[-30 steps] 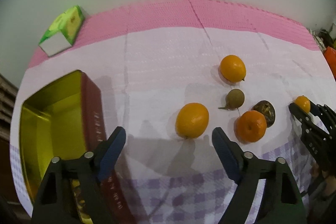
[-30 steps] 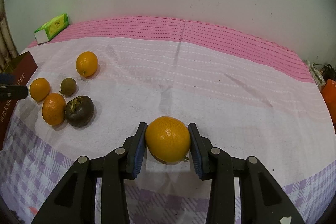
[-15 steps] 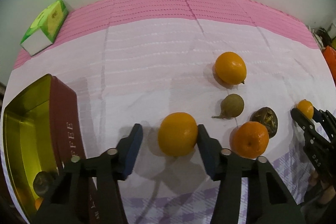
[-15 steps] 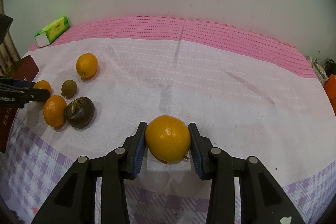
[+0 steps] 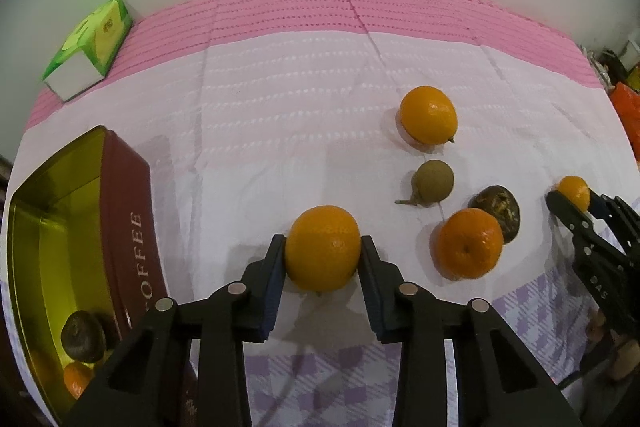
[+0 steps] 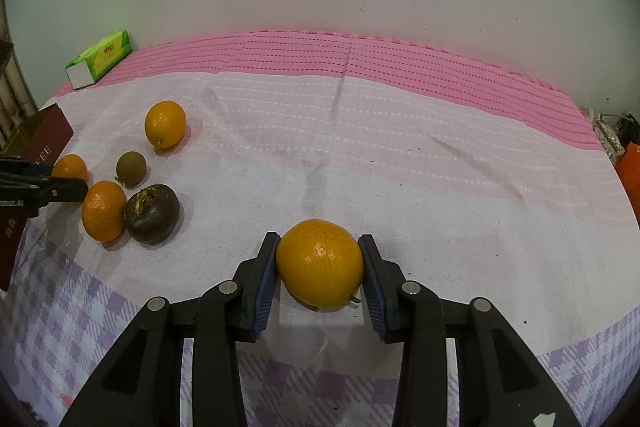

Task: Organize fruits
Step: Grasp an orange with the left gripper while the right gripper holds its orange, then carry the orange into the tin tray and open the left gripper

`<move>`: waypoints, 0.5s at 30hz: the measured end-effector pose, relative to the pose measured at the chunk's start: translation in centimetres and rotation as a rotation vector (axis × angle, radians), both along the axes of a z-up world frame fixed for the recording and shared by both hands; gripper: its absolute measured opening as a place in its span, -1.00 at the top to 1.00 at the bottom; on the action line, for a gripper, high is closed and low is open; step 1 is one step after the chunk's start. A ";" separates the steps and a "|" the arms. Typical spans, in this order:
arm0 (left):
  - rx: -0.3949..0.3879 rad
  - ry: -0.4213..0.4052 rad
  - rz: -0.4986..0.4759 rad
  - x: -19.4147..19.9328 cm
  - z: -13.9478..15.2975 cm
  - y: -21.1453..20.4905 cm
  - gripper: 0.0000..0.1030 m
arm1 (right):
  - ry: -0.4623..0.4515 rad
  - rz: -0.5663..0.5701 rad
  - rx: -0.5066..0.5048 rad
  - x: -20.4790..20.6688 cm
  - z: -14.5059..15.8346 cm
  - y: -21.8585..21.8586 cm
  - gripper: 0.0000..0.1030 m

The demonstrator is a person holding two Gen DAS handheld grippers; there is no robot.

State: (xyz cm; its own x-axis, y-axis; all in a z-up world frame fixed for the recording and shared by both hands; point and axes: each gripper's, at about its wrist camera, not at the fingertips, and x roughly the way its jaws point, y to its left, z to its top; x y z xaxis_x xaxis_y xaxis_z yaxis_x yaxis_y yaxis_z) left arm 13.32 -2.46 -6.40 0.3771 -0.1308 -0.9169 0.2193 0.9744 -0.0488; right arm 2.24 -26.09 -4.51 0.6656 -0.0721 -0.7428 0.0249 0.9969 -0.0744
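Observation:
My left gripper has an orange between its blue pads, which touch both its sides as the jaws are closing; it rests on the cloth. My right gripper is shut on another orange, also low on the cloth. Between the two lie a loose orange, a small green-brown fruit, a dark brown fruit and a mandarin. A gold-lined coffee tin stands open at the left, with a dark fruit and an orange one inside.
A green tissue box lies at the back left by the wall. An orange packet and some clutter sit off the table's right end. The pink and white cloth stretches bare toward the back right.
My left gripper came forward around the nearest orange and its jaws narrowed from wide open until the pads met it. The right gripper and its orange stayed put.

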 end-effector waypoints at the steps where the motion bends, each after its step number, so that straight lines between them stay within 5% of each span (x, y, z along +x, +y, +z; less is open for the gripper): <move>1: -0.001 -0.002 0.002 -0.2 0.2 0.0 0.29 | 0.000 0.000 -0.001 0.0 0.0 0.0 0.30; 15: -0.028 -0.061 0.069 -3.4 3.7 3.5 0.29 | 0.001 -0.001 -0.008 0.1 -0.1 0.1 0.29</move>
